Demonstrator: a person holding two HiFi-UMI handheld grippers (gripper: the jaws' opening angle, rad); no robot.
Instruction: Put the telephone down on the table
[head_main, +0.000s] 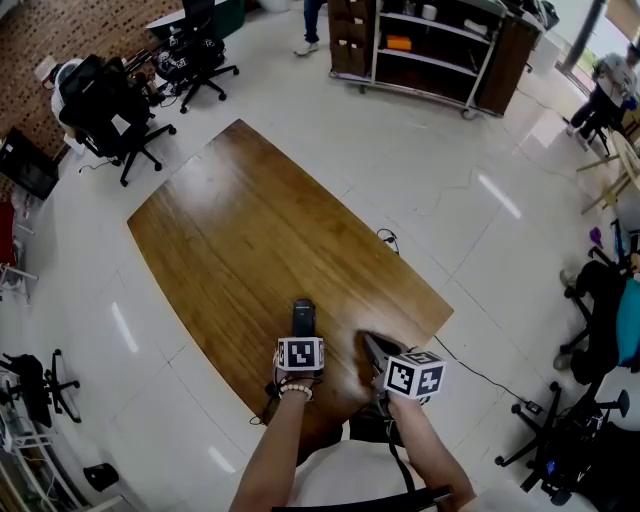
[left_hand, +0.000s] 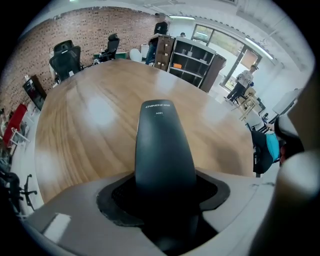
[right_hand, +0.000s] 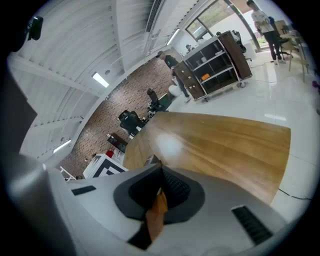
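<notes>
Phone (left_hand: 165, 145) clamped in left gripper (head_main: 302, 335), sticking out ahead of its jaws, low over table (head_main: 230, 230); contact unclear. Right gripper (head_main: 372, 350) just beside it, jaws together, empty. Risk: letting go while steeply tilted, so phone drops, topples, or slides off the near edge.

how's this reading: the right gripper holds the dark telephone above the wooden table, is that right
Wrong gripper. The left gripper holds the dark telephone above the wooden table, as the left gripper view shows. The right gripper has nothing between its jaws.
</notes>
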